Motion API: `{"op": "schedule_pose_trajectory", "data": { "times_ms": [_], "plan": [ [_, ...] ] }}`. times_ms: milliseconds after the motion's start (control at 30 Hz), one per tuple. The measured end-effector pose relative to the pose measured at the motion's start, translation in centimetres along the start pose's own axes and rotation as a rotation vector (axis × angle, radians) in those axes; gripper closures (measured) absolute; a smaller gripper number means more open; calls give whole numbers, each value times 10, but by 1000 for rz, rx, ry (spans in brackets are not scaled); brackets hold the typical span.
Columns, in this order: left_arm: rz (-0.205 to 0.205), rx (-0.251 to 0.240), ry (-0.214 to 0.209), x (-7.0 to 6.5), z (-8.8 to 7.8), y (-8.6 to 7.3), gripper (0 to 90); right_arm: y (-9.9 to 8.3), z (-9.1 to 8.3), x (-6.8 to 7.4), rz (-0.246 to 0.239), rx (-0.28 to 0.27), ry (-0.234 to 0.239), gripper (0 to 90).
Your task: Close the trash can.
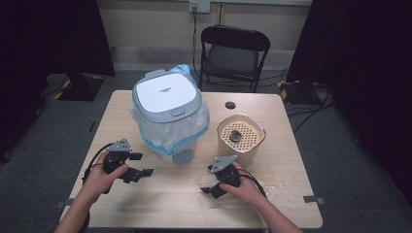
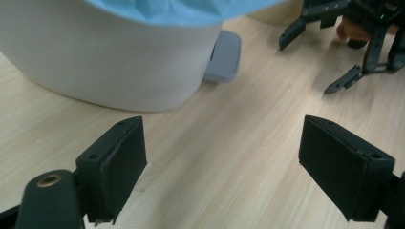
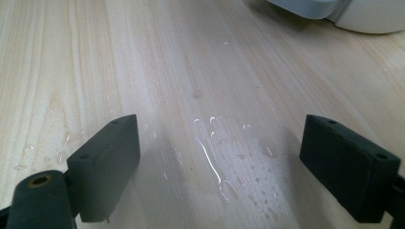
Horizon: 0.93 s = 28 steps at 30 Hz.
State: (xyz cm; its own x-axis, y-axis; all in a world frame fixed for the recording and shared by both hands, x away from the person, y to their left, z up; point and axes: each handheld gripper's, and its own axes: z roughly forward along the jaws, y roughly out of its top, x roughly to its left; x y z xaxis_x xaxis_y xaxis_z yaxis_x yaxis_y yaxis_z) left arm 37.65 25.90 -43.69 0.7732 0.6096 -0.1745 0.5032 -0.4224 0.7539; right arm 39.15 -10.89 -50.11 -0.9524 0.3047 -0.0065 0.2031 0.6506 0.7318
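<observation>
A: What is on the surface (image 1: 165, 204)?

B: A white bin (image 1: 167, 116) with a grey lid stands at the back left. It has a blue bag in it, and a grey foot pedal (image 1: 183, 156) sticks out at the front. A cream pot (image 1: 241, 138) with a holed tray inside stands to the right of the bin. A black chair (image 1: 233, 53) is behind the surface, on the floor.

A: Where are the tools?

B: The left tool (image 1: 138, 165) is in the left hand (image 1: 104, 177), near the front left. Its jaws are wide apart and hold nothing. The right tool (image 1: 210, 182) is in the right hand (image 1: 245, 187), just in front of the pot. Its jaws are wide apart too, and empty.

A: Is anything in the way?

B: The bin stands right in front of the left tool, close to it but not touching.

A: What do the close views show?

B: In the left gripper view the bin's white wall and the pedal (image 2: 224, 57) are near the jaws, and the other tool is at the top right. In the right gripper view there are water drops (image 3: 224, 157) on the wood between the jaws. From the high view they are just a faint shine.
</observation>
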Motion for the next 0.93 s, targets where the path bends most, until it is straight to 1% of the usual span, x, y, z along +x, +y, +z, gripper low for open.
{"op": "schedule_pose_trajectory", "data": {
  "times_ms": [67, 167, 267, 400, 500, 667, 700, 733, 800, 933],
  "plan": [
    [-1, 6, -8, -1, 6, -5, 160, 0, 0, 0, 0, 0, 0, 129],
    [4, 20, -8, -2, 10, -8, 160, 0, 0, 0, 0, 0, 0, 128],
    [16, 37, -13, -4, 17, -12, 160, 0, 0, 0, 0, 0, 0, 128],
    [40, 45, -17, -7, 25, -17, 160, 0, 0, 0, 0, 0, 0, 129],
    [63, 45, -14, -9, 31, -21, 160, 0, 0, 0, 0, 0, 0, 128],
    [105, 62, -4, -12, 38, -26, 160, 0, 0, 0, -1, 0, 0, 128],
    [105, 62, -4, -12, 38, -26, 161, 0, 0, 0, -1, 0, 0, 127],
    [118, 55, 1, -13, 41, -28, 161, 0, 0, 0, -1, 1, -1, 127],
    [143, 70, 6, -14, 44, -29, 161, 0, 0, 0, 1, 2, -4, 120],
    [153, 71, 3, -16, 47, -30, 161, 0, 0, 0, 5, 3, -7, 119]
  ]
}}
